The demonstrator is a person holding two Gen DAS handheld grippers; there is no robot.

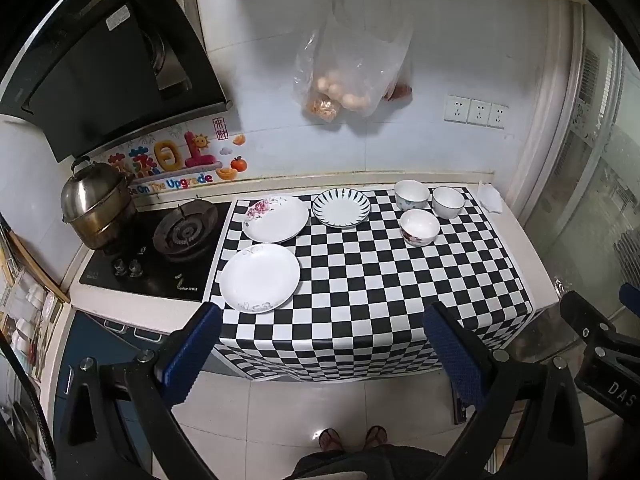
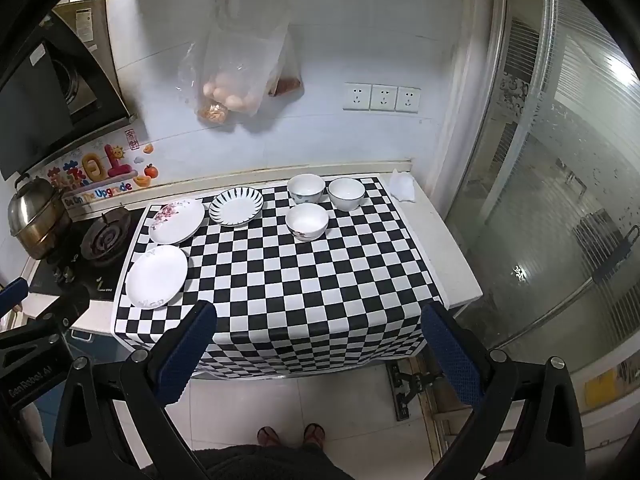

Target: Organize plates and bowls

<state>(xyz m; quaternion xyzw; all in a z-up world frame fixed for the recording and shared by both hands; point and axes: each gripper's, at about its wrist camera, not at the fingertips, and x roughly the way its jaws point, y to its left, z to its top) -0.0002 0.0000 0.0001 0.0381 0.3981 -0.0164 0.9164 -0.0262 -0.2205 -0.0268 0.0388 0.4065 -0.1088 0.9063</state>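
Observation:
On the checkered cloth (image 1: 360, 280) lie three plates: a plain white plate (image 1: 260, 278) at front left, a flowered plate (image 1: 276, 218) behind it, and a blue-striped plate (image 1: 341, 207) at the back middle. Three bowls stand at the back right: a blue-patterned bowl (image 1: 411, 194), a white bowl (image 1: 448, 202) and a red-patterned bowl (image 1: 419, 227). The same plates (image 2: 157, 276) and bowls (image 2: 307, 221) show in the right wrist view. My left gripper (image 1: 324, 344) and right gripper (image 2: 320, 344) are open, empty, held before the counter's front edge.
A gas stove (image 1: 184, 232) with a steel steamer pot (image 1: 96, 208) stands left of the cloth. A range hood (image 1: 108, 64) hangs above it. Plastic bags (image 1: 348, 80) hang on the wall. A crumpled tissue (image 1: 490, 198) lies at the back right corner. A glass door (image 2: 560, 200) is on the right.

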